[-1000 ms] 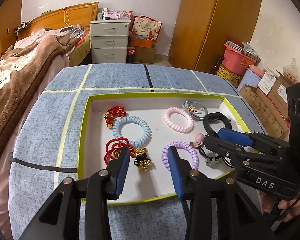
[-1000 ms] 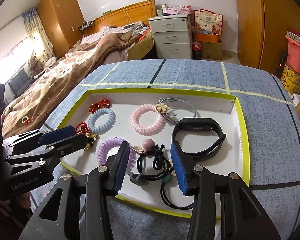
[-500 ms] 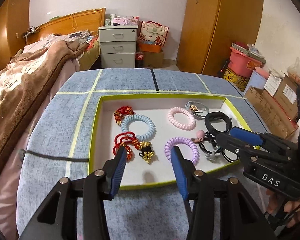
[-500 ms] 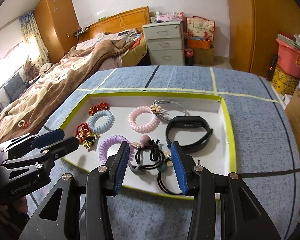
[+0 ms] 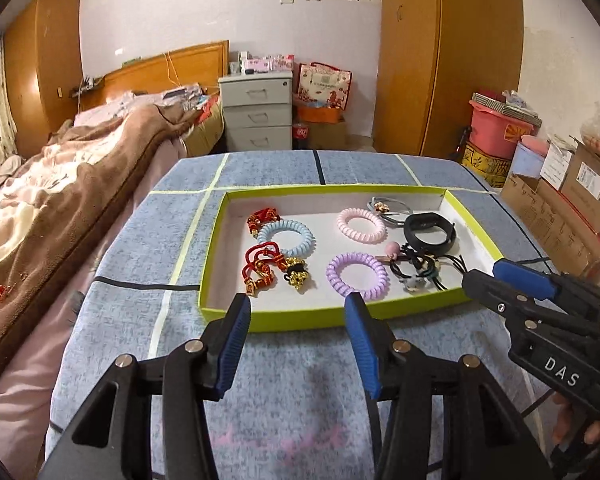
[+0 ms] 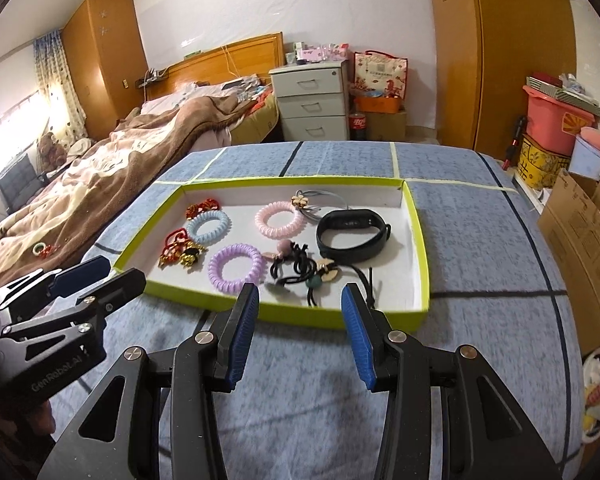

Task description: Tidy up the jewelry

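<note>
A shallow white tray with a lime-green rim (image 5: pixel 332 316) (image 6: pixel 418 240) sits on the blue table. It holds a blue coil band (image 5: pixel 286 236), a pink coil band (image 5: pixel 361 220), a purple coil band (image 5: pixel 357 274) (image 6: pixel 236 266), red-and-gold charm bracelets (image 5: pixel 260 270), a black wristband (image 5: pixel 430 230) (image 6: pixel 352 234) and black hair ties (image 6: pixel 300 270). My left gripper (image 5: pixel 298 308) is open and empty, just short of the tray's near rim. My right gripper (image 6: pixel 300 296) is open and empty, at the near rim on the right side.
The table is covered in blue cloth with tape lines (image 5: pixel 188 236). A bed with a brown blanket (image 5: pixel 60 184) lies to the left. Cardboard boxes (image 5: pixel 572 200) and a pink bin (image 5: pixel 500 124) stand to the right. A white drawer unit (image 5: pixel 258 110) stands behind the table.
Both grippers have pulled back and up from over the tray to its near edge. The jaws stay open and empty. The items in the tray have not moved.
</note>
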The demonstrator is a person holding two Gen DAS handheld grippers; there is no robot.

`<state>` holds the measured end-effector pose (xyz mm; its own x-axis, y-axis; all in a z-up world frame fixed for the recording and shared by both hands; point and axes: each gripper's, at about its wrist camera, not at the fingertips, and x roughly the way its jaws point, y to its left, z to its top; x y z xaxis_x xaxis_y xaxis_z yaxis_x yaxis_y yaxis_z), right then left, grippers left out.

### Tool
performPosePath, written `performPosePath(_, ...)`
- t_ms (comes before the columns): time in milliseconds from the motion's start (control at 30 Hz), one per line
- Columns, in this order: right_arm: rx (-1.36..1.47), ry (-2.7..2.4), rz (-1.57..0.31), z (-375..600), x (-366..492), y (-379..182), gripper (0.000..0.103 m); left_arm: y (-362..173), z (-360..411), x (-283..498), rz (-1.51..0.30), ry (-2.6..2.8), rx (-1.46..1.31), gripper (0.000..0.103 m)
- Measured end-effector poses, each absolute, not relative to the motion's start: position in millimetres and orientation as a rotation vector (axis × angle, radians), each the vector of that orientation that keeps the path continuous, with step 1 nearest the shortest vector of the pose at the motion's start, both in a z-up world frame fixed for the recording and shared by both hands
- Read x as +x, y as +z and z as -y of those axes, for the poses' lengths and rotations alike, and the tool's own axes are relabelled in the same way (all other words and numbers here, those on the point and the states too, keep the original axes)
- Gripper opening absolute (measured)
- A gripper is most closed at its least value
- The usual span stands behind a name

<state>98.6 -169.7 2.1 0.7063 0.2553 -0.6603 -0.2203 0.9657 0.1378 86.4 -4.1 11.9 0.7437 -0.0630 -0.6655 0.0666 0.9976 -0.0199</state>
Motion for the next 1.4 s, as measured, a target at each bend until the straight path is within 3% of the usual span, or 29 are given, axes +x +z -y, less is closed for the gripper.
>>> performPosePath(733,0.066,0.198,-0.616,175,48,17,0.044,18,18,45,-0.647,-0.016,-0.016,0.051)
performPosePath(1400,0.076,0.192,-0.629,175,46,15,0.044,19,15,43,-0.657,-0.017,-0.038,0.051)
